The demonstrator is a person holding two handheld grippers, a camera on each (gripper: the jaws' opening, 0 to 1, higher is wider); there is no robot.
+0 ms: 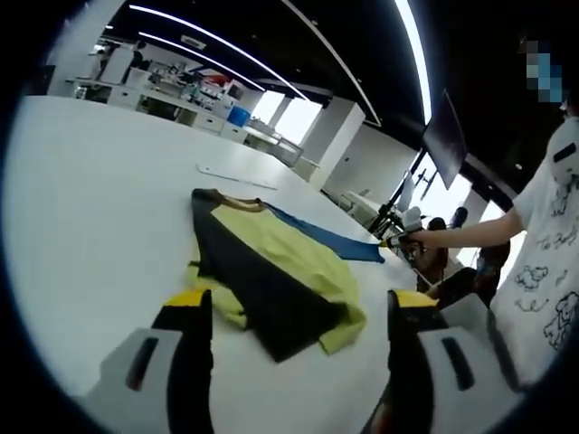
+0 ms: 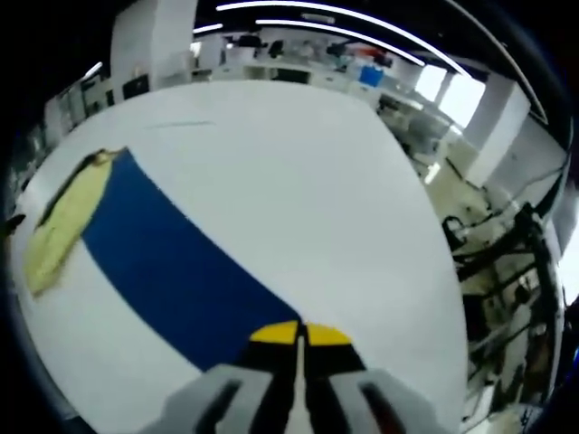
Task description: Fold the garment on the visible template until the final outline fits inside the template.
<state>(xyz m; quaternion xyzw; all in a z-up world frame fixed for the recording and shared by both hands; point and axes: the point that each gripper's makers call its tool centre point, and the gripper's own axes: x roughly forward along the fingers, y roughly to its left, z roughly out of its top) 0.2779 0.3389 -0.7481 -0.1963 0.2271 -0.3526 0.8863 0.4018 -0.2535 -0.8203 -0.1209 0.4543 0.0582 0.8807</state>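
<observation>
Pinching the blue edge point(image 2: 172, 271) in your pressed-together right gripper point(image 2: 298, 336), you risk dragging the whole garment point(image 1: 271, 280) across the surface point(image 1: 99, 199) while your left gripper point(image 1: 298, 316), spread and empty, pins nothing ahead.

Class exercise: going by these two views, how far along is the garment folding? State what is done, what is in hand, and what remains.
Done: the yellow, black and blue fabric garment lies partly folded on the white table, one side doubled over.

In hand: the right tool is shut on its blue panel, pulling it out flat. The left tool is open, hovering short of the garment.

Left: further folds. No template outline can be made out, so fit is unconfirmed.
</observation>
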